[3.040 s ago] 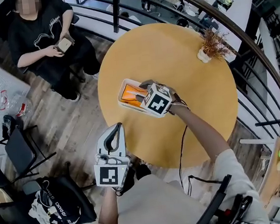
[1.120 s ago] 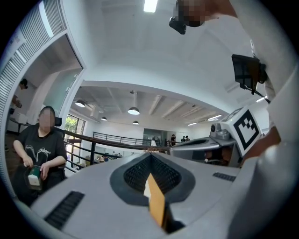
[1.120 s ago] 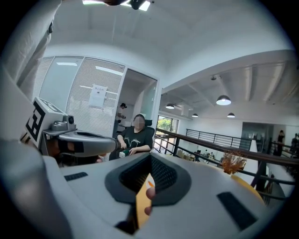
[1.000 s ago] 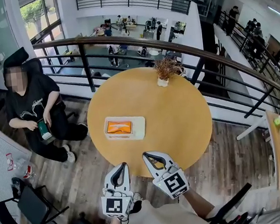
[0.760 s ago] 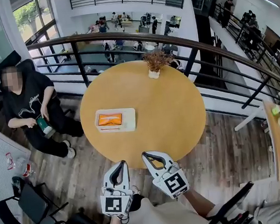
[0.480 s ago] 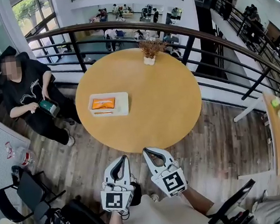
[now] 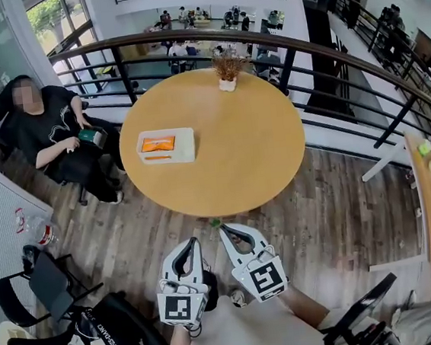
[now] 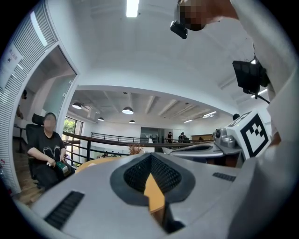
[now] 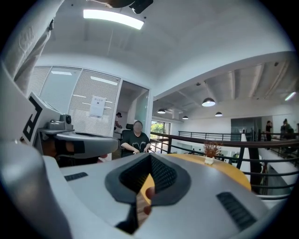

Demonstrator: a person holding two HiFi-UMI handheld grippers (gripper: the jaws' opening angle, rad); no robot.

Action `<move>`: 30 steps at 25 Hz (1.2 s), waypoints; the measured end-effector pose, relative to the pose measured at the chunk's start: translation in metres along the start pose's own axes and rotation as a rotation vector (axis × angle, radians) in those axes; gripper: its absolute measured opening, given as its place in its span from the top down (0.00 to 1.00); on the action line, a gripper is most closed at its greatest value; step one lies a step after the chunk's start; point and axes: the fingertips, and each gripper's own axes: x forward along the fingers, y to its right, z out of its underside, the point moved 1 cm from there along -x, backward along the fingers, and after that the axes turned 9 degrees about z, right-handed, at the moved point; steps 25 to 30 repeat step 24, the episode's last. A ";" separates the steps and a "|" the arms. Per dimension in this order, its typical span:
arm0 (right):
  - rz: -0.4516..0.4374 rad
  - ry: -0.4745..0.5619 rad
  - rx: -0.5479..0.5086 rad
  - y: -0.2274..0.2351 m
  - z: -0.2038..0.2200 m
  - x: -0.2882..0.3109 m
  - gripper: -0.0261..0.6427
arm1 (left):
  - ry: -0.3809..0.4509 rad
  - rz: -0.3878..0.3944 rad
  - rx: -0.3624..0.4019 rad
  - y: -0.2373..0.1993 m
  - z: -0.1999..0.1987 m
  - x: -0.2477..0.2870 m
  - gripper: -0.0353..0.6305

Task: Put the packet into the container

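1 orange packet (image 7: 157, 144): lies inside 1 white container (image 7: 185, 145), on the left part of the round counter (image 7: 236, 150).
Left claw (image 7: 191, 242), right claw (image 7: 224, 229): both closed, empty, side by side above the wood floor (image 7: 335, 216), clear of the counter.

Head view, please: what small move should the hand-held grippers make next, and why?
Probably none beyond resting in place: the orange packet already lies in the white container on the table, and both the left hand-held gripper and the right hand-held gripper are shut, empty and short of the table.
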 end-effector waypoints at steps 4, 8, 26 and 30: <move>0.012 -0.004 0.003 0.001 -0.001 -0.002 0.96 | -0.009 -0.011 0.003 0.001 -0.002 0.000 0.94; 0.027 -0.012 0.055 0.002 -0.002 0.002 0.96 | -0.002 -0.017 0.006 -0.005 -0.004 0.001 0.94; 0.052 -0.035 0.098 0.005 0.009 0.008 0.96 | -0.019 -0.015 -0.011 -0.008 0.009 0.000 0.94; 0.052 -0.035 0.098 0.005 0.009 0.008 0.96 | -0.019 -0.015 -0.011 -0.008 0.009 0.000 0.94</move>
